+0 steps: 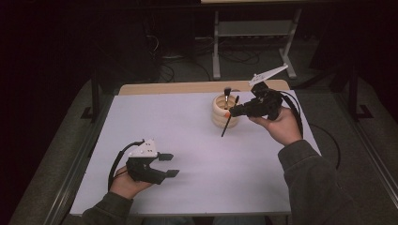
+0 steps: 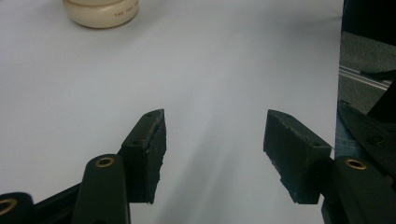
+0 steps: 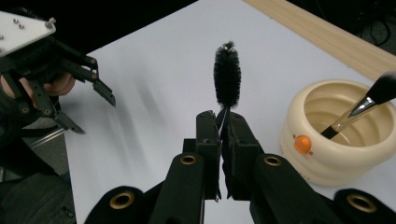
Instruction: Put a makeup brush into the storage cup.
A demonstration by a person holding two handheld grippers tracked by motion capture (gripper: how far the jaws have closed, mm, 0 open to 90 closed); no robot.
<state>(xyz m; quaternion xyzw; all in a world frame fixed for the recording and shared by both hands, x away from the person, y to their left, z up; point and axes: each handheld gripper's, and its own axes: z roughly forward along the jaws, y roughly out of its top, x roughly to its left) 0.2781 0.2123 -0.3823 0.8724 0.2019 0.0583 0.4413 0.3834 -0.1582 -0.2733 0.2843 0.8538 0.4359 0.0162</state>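
Covering a wooden table [image 1: 202, 87], white sheet [image 1: 187, 154], dark room, grey floor [image 1: 347, 140], cream pot [image 1: 222, 112] far right, right gripper [image 3: 222, 122] clamped on bottle brush [image 3: 227, 74] beside it, left gripper [image 2: 212, 135] spread apart, nothing between its jaws.

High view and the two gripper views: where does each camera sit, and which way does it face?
High view: above the person's side, facing forward and down on the table; both forearms and hands show.
Left gripper view: rides the left gripper, looking across the table between open jaws.
Right gripper view: rides the right gripper, shut on a bottle brush.
Shared: the cream holder appears in all three.
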